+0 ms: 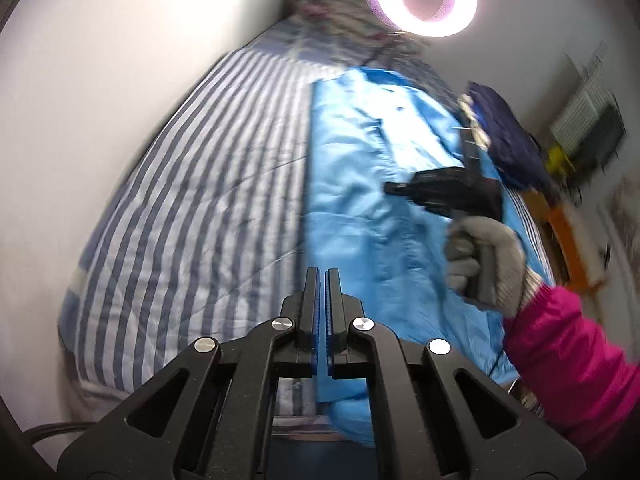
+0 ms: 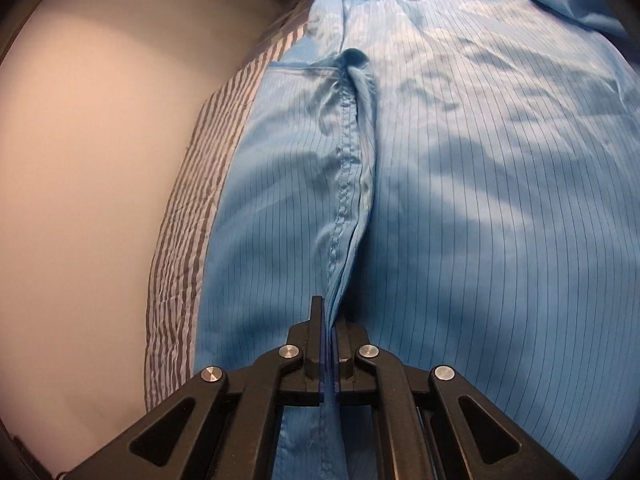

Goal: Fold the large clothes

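Blue, thin and glossy, the garment [image 1: 360,184] lies spread along the bed [image 1: 192,200], covering the half of the striped cover farthest from the wall [image 1: 100,80], with its collar end up toward the pillow [image 1: 340,8]. From the right wrist view, fine pinstripes run along the cloth and soft shadows ripple across it, so it looks light, limp and a little slippery: it will likely sag and slide rather than hold a crease.

Right gripper [image 2: 328,320] has its fingers clamped on a raised ridge of that fabric, right along the stitched seam [image 2: 344,168] that runs up the garment's middle. A good spot, I'd say, since the doubled, stitched cloth gives more bite than a single slick layer. In the left wrist view the gloved hand [image 1: 484,256] holds that gripper over the garment, pink sleeve [image 1: 568,360] trailing off the bed's edge.

Left gripper [image 1: 323,276] hangs above the garment's edge nearest the wall, fingers pressed together with nothing between them. For a clean fold it would probably want a hem or corner, not mid-panel.
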### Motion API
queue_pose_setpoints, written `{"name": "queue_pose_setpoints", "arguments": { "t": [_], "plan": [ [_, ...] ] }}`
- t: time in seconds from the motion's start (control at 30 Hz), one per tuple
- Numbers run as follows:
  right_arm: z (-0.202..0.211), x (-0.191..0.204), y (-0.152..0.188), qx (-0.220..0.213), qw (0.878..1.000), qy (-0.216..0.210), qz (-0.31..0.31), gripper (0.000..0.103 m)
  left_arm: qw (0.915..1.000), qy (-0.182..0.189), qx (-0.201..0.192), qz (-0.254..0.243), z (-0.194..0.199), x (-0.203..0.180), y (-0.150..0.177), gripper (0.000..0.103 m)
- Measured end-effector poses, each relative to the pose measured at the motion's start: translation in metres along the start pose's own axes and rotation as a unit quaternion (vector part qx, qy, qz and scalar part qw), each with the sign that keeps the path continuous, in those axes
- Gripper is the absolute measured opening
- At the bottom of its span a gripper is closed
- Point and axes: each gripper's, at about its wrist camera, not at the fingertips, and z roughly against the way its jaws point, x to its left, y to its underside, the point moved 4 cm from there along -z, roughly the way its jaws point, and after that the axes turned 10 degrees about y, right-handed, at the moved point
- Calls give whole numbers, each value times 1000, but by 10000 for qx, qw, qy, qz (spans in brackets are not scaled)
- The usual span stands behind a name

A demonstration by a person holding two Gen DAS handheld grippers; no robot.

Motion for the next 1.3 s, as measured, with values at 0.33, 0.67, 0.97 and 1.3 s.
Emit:
{"name": "queue_pose_setpoints", "arguments": {
  "t": [0.33,0.67,0.97,1.3],
  "plan": [
    [6,10,7,155,9986,148,479,6,9988,106,461,-154,-44,-9,16,0],
    [44,-2,81,706,9943,26,793,45,9933,210,1059,410,-85,-1,42,40],
    [51,3,145,1218,9882,-175,915,10,9934,-143,1134,91,-105,10,49,5],
    [30,38,159,1181,9848,-141,1262,6,9921,-637,1061,198,-94,53,57,5]
  ]
}}
